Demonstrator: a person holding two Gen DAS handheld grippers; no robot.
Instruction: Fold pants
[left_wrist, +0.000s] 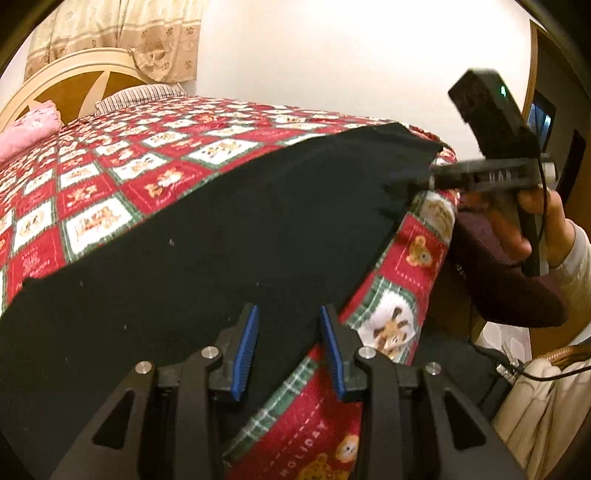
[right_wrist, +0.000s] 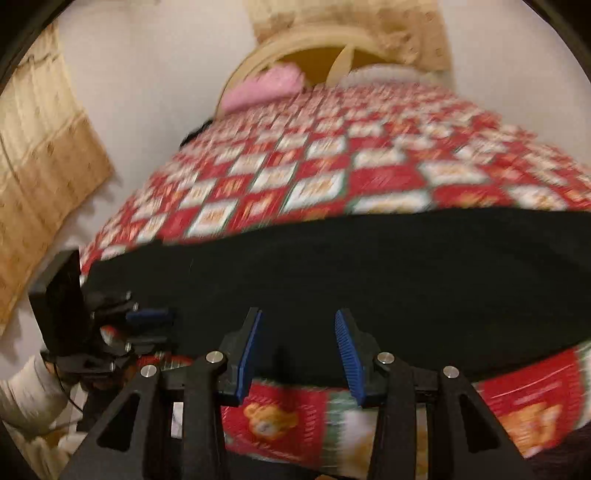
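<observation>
Through the left wrist we count one pair of black pants (left_wrist: 207, 236), matte and flat on the checkered quilt (left_wrist: 110, 177), left tongs (left_wrist: 288, 350) spread at 6 o'clock, two ribbed blue pads (left_wrist: 245, 354). Through the right wrist, blurred, right tongs (right_wrist: 299, 354) gape over the pants' near edge; at 9 o'clock the other tongs' spread we cannot tell.

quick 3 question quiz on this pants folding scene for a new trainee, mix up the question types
1. True or false: the black pants lie spread along the near edge of the bed.
2. Multiple choice: the left hand-held gripper is A) open over the pants' edge, B) shut on the pink pillow, C) out of view.
3. Fill in: the blanket under the pants is checked red and ____.

Key
1. True.
2. A; both blue fingers stand apart. The right hand-held gripper is open too.
3. White, with green plaid borders and bear pictures.
</observation>
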